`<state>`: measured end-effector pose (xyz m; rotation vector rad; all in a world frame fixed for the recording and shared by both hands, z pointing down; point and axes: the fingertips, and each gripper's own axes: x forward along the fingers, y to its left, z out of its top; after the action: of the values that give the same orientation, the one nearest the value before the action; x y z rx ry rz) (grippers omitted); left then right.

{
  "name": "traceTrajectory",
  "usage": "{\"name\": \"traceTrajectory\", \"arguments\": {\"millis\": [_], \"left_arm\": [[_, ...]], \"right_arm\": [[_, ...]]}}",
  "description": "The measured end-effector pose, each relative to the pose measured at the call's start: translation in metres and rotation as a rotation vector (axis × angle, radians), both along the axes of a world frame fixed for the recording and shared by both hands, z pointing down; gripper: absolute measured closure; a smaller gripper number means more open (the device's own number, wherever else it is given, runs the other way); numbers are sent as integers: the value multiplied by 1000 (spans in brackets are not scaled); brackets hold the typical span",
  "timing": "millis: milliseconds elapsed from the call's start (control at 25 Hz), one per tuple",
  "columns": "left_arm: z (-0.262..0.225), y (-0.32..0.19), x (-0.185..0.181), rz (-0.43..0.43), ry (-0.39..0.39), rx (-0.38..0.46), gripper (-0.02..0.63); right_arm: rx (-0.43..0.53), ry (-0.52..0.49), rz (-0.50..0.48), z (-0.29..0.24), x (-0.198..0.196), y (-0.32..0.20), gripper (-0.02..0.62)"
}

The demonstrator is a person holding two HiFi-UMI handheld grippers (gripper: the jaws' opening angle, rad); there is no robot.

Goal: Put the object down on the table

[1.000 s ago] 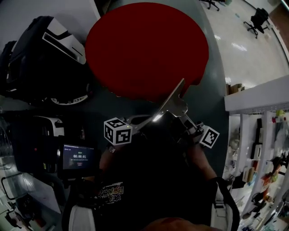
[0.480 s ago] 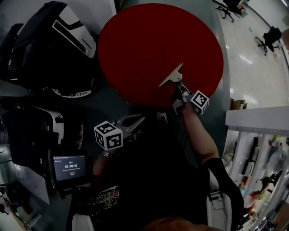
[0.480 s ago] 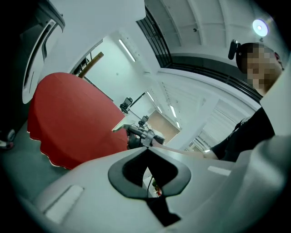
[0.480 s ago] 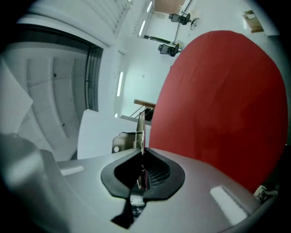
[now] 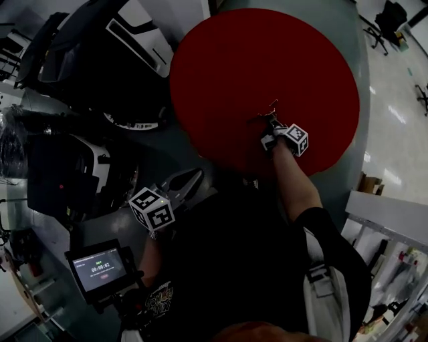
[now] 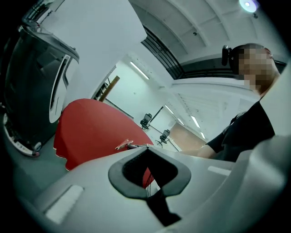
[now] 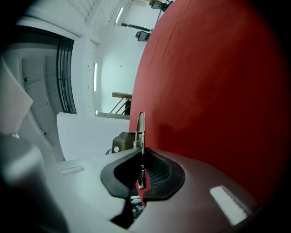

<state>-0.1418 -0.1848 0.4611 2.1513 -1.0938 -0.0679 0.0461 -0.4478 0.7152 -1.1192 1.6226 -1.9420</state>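
Note:
A round table under a red cloth [image 5: 267, 60] fills the upper middle of the head view. My right gripper [image 5: 270, 131] reaches out over the table's near part, shut on a thin metal spring clip [image 5: 263, 118] that sticks out past its tips. In the right gripper view the clip [image 7: 141, 129] stands edge-on between the closed jaws of the right gripper [image 7: 142, 157], against the red cloth [image 7: 218, 82]. The left gripper [image 5: 182, 183] hangs close to my body off the table, shut and holding nothing. In its own view the left gripper [image 6: 148, 152] points towards the clip [image 6: 125, 144].
Black and white machines [image 5: 100, 60] stand on the floor left of the table. A small timer screen [image 5: 100, 267] sits at the lower left. Office chairs [image 5: 391, 17] are at the far right, and shelves [image 5: 394, 234] stand at the lower right.
The right gripper has carried the clip from near my body out over the red table and lower. The clip has turned from broadside to edge-on. The left gripper stayed near my body.

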Motion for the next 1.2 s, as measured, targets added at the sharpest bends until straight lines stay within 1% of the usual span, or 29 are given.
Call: {"name": "traceTrajectory", "arguments": {"millis": [80, 200, 280, 400, 480, 520, 600, 720, 880, 920, 1000, 1040, 1120, 1200], "left_arm": [[2, -8, 3, -28, -6, -7, 589], [9, -21, 1, -60, -14, -32, 589], [17, -25, -1, -66, -21, -49, 589], [19, -28, 7, -66, -23, -59, 589], [16, -33, 17, -65, -16, -59, 589], [15, -36, 21, -63, -13, -58, 589], [12, -38, 27, -54, -6, -50, 589], [12, -35, 26, -35, 5, -29, 589], [10, -34, 21, 1, 30, -5, 589], [10, -35, 21, 16, 36, 0, 589], [10, -35, 22, 49, 44, 6, 589], [10, -33, 21, 63, 46, 6, 589], [13, -30, 18, 88, 52, -4, 589], [16, -27, 15, 121, 64, -21, 589]], "right_arm": [[-17, -22, 0, 5, 0, -16, 588], [-48, -31, -23, 16, -13, -36, 584], [-71, -24, -37, 25, -22, -40, 578], [-81, -36, -29, 26, -18, -41, 575], [-85, -51, -18, 18, -10, -42, 545], [-90, -59, -14, 15, -6, -41, 518], [-114, -65, -6, 13, 2, -34, 482], [-164, -31, 10, 17, 14, -8, 485], [-180, 26, -3, 17, 27, 32, 498], [-174, 36, -11, 14, 31, 43, 523], [-126, 23, -29, -3, 34, 62, 570], [-81, 1, -44, -18, 32, 70, 588], [46, -44, -93, -64, 18, 86, 588], [227, -58, -187, -121, -3, 105, 588]]}}
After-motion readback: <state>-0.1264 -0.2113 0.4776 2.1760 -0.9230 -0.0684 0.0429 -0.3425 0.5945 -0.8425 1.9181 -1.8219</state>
